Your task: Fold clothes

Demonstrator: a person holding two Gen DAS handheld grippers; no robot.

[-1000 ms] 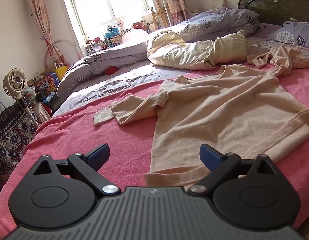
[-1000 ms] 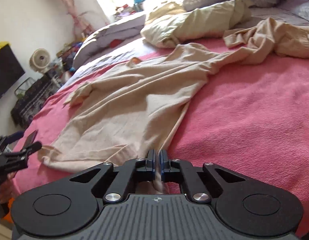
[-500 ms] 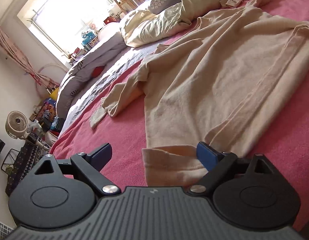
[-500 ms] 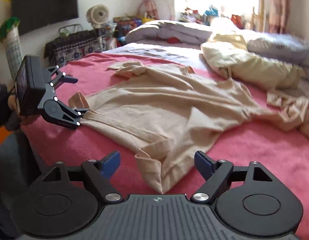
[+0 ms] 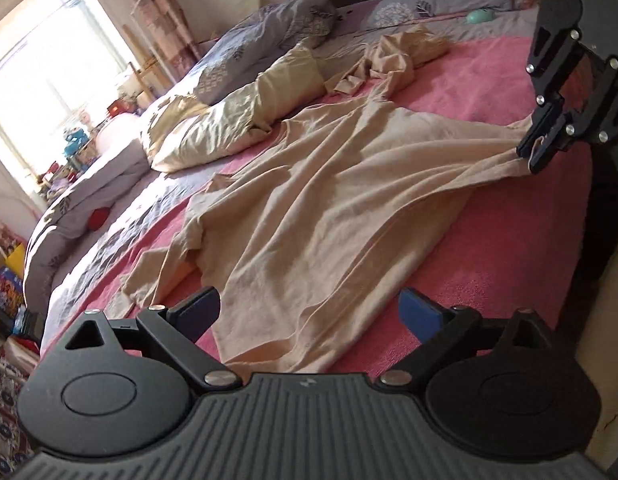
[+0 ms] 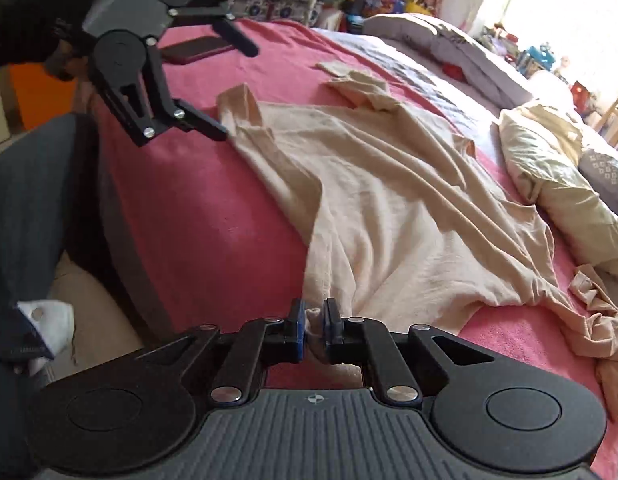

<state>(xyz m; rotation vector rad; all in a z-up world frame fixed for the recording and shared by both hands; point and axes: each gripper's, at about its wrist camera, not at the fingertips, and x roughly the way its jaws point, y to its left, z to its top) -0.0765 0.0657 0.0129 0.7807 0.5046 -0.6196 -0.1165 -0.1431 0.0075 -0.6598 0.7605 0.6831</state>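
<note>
A beige long-sleeved shirt (image 5: 329, 200) lies spread on the pink blanket (image 5: 509, 240), its hem toward the bed edge. My left gripper (image 5: 309, 312) is open, its blue pads on either side of the shirt's near hem corner. In the right wrist view the left gripper (image 6: 237, 94) straddles that corner of the shirt (image 6: 389, 184), fingers apart. My right gripper (image 6: 313, 328) is shut on the shirt's other hem corner, a bunch of fabric pinched between its pads. From the left wrist view the right gripper (image 5: 529, 156) pulls that corner taut.
A second beige garment (image 6: 597, 320) lies crumpled past the shirt. A cream quilt (image 5: 229, 124) and grey patterned pillows (image 5: 269, 40) sit beyond. A dark phone (image 6: 197, 50) rests on the blanket near the left gripper. A person's dark trouser leg (image 6: 25, 200) stands by the bed edge.
My right gripper stood open over the hem half a second ago and has now shut on it. The left gripper stays open and has shifted along the hem corner.
</note>
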